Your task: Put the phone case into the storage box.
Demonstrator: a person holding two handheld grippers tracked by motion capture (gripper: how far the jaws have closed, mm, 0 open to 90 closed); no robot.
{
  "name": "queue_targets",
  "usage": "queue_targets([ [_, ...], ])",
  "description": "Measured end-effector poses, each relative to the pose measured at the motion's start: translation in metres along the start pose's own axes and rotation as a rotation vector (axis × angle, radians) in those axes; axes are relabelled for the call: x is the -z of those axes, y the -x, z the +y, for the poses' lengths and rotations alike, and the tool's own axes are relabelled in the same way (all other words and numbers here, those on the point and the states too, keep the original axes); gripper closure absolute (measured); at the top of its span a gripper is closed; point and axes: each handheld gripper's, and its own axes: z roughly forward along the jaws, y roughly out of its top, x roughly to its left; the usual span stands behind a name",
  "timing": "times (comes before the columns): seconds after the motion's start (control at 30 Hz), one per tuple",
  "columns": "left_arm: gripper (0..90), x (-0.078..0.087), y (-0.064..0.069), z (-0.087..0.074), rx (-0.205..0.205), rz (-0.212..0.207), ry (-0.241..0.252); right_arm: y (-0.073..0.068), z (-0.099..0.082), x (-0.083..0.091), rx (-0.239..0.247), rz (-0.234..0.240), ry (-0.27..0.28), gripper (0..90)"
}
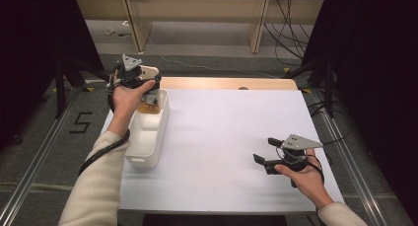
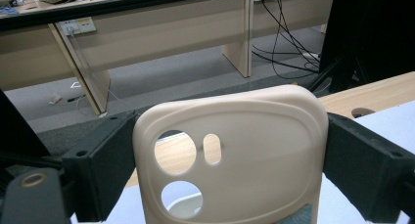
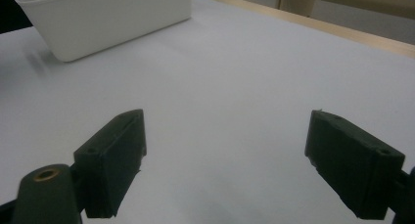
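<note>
Your left gripper (image 2: 230,150) is clamped across the two long edges of a cream phone case (image 2: 230,160), which stands upright between the jaws, above the far end of the white bin (image 1: 148,137). Judge it light, thin and rubbery: it will likely bow if you squeeze harder, and the smooth skin may slip. Keep your hold on the side edges, clear of the camera cut-outs. Your right gripper (image 3: 225,160) is spread wide with nothing between its jaws, low over the bare white table (image 3: 235,77), well apart from the bin.
</note>
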Motion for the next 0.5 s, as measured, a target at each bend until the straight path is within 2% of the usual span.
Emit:
queue_targets([
  [0.5, 10.8, -0.0038, -0.0018, 0.0023, 0.001, -0.001, 0.005, -0.0001, -0.0001, 0.0000, 0.000, 0.001, -0.001, 16.2],
])
